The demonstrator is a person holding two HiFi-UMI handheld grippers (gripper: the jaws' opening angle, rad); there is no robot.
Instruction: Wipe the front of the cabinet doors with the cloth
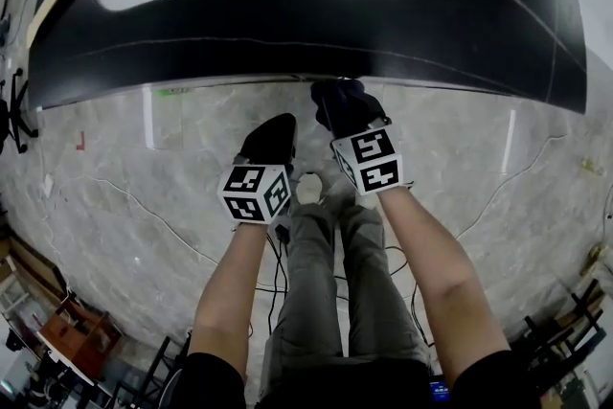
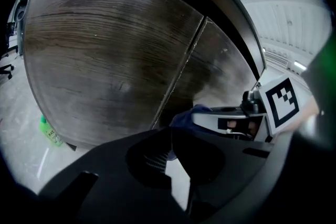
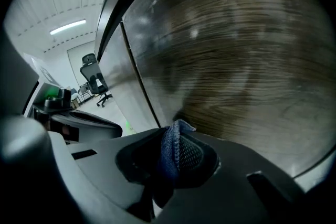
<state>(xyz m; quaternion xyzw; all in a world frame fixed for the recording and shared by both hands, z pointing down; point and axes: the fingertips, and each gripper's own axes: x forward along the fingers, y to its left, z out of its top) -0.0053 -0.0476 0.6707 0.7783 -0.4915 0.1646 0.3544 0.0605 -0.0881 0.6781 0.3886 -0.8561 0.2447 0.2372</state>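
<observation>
the cloth (image 3: pixel 168 148) is mostly hidden inside the right tool (image 3: pixel 173 134), door (image 3: pixel 236 60) blurred.

A crumpled blue woven cloth (image 3: pixel 170 152) is pinched in the right gripper (image 3: pixel 174 159), close to the two shut dark-brown wood-grain cabinet doors (image 3: pixel 236 60), near their vertical seam.

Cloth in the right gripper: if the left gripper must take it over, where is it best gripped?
Probably the small blue fold of the cloth that sticks out past the right gripper, coming from the cabinet door side; the rest is pinched between its jaws.
</observation>
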